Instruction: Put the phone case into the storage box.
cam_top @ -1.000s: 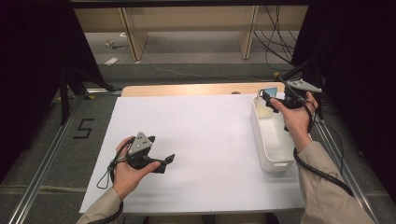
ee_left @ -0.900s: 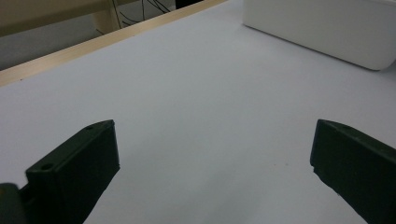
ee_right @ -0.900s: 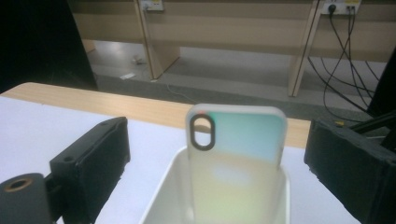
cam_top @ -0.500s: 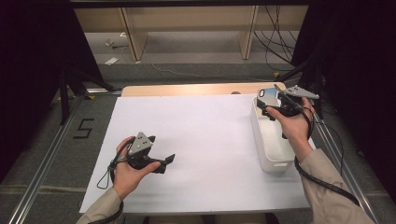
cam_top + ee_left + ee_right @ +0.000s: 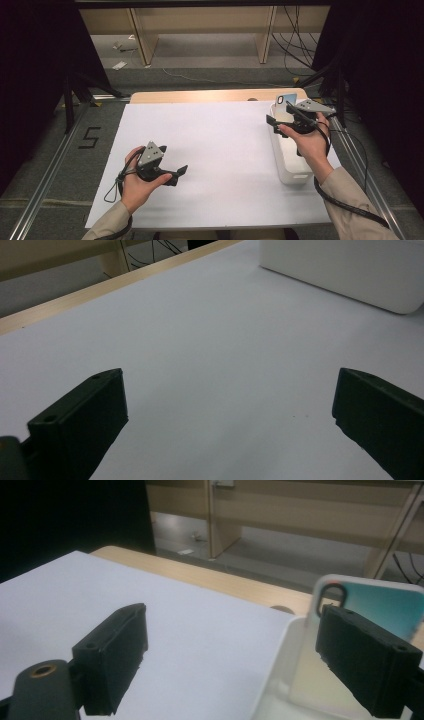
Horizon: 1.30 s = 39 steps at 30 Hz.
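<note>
Your left hand-held gripper (image 5: 181, 170) is resting low over the white worktop (image 5: 215, 150), jaws spread wide with nothing between them. Your right hand-held gripper (image 5: 276, 111) is hovering over the white bin (image 5: 289, 165), its jaws released and just closing slightly, the phone case (image 5: 372, 605) standing right behind one jaw.

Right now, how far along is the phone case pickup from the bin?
Done: the right gripper has reached the white bin, jaws apart and just closing slightly. In hand: lining up on the phone case leaning upright in the bin; one jaw stands in front of it, nothing pinched. Left: grip, lift out, set down on the white sheet. Left gripper rests open on the sheet.
</note>
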Tool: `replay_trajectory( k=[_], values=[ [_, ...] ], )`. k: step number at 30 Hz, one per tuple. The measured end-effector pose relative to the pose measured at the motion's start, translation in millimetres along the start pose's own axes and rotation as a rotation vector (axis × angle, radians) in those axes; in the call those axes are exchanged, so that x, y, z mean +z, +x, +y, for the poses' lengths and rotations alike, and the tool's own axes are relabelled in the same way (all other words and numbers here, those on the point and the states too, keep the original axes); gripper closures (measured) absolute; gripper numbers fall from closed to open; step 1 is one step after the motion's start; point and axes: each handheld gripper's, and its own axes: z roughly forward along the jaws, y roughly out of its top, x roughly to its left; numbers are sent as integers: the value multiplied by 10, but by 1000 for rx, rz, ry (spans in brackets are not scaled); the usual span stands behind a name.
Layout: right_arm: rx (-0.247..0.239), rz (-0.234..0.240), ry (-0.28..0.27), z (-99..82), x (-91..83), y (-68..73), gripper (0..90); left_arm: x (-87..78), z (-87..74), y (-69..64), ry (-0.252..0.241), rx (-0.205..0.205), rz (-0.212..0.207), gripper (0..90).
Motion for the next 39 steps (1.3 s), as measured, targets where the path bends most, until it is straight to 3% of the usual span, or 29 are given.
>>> replay_trajectory(
  k=[7, 16, 39],
  values=[
    [-18, 67, -3, -14, -26, 141, 148, -2, 2, -4, -1, 0, -1, 6],
    [-42, 121, 7, -66, -85, 265, 153, 1, 2, -7, 0, 3, -2, 6],
    [-86, 197, 5, -147, -267, 400, 160, -7, 8, -5, -3, 4, -2, 6]
  ],
)
